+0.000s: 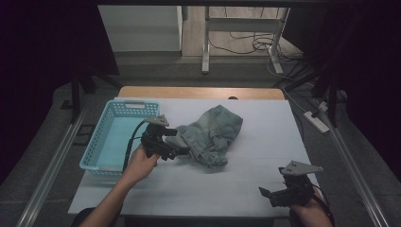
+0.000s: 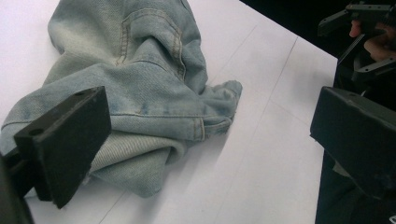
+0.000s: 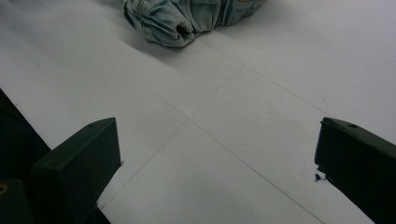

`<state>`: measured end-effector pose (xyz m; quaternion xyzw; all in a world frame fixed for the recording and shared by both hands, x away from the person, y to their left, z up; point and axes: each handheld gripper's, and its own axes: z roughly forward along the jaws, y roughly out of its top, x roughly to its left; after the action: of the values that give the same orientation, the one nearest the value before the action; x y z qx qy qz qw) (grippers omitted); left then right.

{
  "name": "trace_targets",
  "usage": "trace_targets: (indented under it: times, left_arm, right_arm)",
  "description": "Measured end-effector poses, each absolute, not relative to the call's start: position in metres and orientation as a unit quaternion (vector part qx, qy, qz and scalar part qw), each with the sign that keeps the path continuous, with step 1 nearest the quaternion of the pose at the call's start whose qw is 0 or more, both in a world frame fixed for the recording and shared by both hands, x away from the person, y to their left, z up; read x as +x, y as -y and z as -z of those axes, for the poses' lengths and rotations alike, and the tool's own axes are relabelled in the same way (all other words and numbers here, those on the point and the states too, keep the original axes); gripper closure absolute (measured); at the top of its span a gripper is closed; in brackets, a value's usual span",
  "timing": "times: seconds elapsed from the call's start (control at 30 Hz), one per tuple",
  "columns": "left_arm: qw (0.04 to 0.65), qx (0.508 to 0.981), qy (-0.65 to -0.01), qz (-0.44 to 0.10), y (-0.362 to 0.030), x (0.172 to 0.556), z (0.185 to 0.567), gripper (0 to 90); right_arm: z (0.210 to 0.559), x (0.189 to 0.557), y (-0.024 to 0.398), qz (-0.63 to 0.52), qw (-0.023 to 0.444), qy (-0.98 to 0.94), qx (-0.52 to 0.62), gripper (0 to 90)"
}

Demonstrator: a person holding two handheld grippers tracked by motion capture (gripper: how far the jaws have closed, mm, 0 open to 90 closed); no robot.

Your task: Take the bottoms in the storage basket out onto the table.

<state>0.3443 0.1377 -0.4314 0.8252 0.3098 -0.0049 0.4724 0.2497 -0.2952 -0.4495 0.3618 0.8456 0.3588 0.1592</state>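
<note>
A crumpled pair of light blue denim jeans (image 1: 210,135) lies mid-table on the white cover. My left gripper (image 1: 178,142) sits at the heap's left edge, held by a hand. In the left gripper view its jaws stand wide apart, the left one resting over the denim (image 2: 140,84) and the right one over bare table, so the left gripper (image 2: 210,116) is open. My right gripper (image 1: 273,182) is low at the near right corner, well away from the jeans. In its own view the right gripper (image 3: 217,149) is open over bare white surface, with the denim (image 3: 187,18) far ahead.
A light blue plastic basket (image 1: 101,127) stands along the table's left side, beside my left hand. The white table cover (image 1: 265,142) is bare to the right of the jeans. A power strip (image 1: 317,120) and cables lie on the floor beyond the right edge.
</note>
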Motion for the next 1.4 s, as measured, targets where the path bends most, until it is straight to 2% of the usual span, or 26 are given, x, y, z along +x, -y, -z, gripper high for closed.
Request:
trace_targets:
  times: [1.4]
  left_arm:
    - [0.478,0.808,-0.344,-0.006,-0.175,0.315,0.438,0.0]
  right_arm:
    - [0.449,0.25,0.297,-0.364,0.157,-0.84,0.37,0.7]
